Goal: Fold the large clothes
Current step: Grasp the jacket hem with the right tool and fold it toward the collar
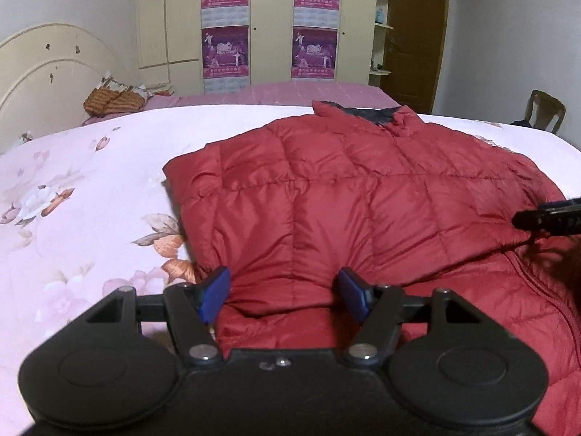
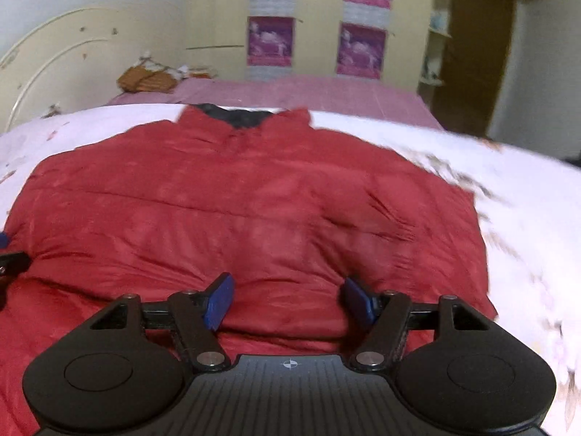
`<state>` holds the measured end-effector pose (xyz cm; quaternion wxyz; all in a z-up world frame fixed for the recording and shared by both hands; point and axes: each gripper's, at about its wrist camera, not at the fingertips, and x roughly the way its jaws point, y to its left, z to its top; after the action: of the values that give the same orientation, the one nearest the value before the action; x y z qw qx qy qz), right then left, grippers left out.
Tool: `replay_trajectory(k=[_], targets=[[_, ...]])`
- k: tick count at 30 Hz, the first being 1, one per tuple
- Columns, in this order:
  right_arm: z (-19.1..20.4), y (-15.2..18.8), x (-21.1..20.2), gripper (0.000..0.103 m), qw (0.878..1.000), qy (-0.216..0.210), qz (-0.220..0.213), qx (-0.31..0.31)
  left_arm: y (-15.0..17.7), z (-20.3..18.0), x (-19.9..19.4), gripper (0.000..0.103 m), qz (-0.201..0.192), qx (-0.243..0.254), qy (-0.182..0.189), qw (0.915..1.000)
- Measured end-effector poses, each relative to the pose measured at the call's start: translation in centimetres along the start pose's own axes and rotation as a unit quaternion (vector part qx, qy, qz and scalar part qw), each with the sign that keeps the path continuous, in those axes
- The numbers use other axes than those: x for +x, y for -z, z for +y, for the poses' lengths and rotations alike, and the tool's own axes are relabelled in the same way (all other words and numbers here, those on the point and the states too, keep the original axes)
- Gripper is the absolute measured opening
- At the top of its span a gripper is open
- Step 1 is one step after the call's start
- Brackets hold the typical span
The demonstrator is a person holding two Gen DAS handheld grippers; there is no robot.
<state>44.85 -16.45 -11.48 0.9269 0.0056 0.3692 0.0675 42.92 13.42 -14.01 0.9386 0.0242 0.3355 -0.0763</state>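
One fold appears complete in the left wrist view: the red jacket (image 1: 363,200) is lying on the bed (image 1: 90,200), its left side turned in to a straight edge. The left gripper (image 1: 283,292) is hovering at the jacket's near hem, fingers spread and grasping nothing. Posters on the wardrobe (image 1: 225,21) beyond the jacket are carrying unreadable print.

In the blurred right wrist view, the right gripper (image 2: 288,299) is standing released over the near hem; further folding is remaining, by judgement.

The left gripper (image 1: 285,294) has its blue pads (image 1: 214,292) spread wide. The right gripper (image 2: 288,299) is likewise spread wide, level with the left one.
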Motion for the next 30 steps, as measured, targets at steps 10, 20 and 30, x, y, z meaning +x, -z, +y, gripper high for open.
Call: replay_trajectory(k=[10, 20, 30], targets=[[-1.4, -0.2, -1.0, 0.066, 0.999, 0.035, 0.015, 0.027, 0.4, 1.3, 0.0, 0.072, 0.015, -0.01, 0.008, 0.9998], [-1.0, -0.3, -4.8, 0.091, 0.998, 0.05, -0.017, 0.032, 0.9, 1.1, -3.2, 0.097, 0.012, 0.027, -0.034, 0.999], [-5.1, 5.2, -11.3, 0.098, 0.993, 0.011, 0.01, 0.118, 6.2, 2.8, -11.6, 0.097, 0.032, -0.011, -0.035, 0.9988]])
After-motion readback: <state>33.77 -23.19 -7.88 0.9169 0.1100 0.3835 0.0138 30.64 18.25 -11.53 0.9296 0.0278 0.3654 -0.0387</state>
